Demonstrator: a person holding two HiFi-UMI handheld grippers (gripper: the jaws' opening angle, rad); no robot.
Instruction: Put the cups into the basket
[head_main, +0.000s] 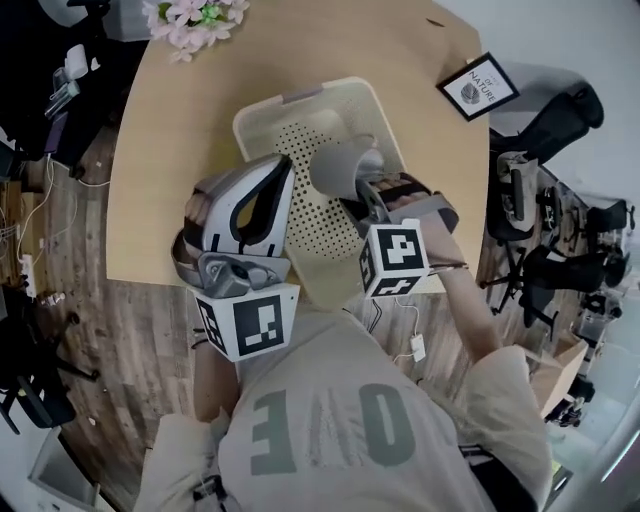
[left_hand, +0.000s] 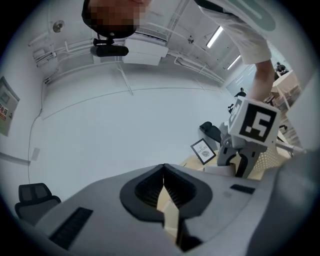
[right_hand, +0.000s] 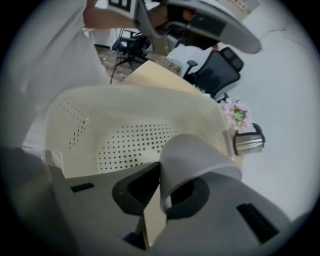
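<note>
A cream perforated basket (head_main: 300, 100) stands on the wooden table (head_main: 170, 150). My right gripper (head_main: 362, 190) hangs over the basket's right half, shut on the wall of a grey cup (head_main: 340, 168). In the right gripper view the cup (right_hand: 192, 155) lies tilted between the jaws of the right gripper (right_hand: 162, 187), with the basket's (right_hand: 100, 120) dotted inside just beyond. My left gripper (head_main: 282, 168) hovers above the basket's left edge. It is shut with nothing in it (left_hand: 164, 186), and its view looks up at a white wall and ceiling.
Pink flowers (head_main: 195, 20) sit at the table's far edge and a framed sign (head_main: 478, 86) at its far right corner. A steel mug (right_hand: 247, 142) stands beside the flowers. Black office chairs (head_main: 560, 120) stand off the table to the right.
</note>
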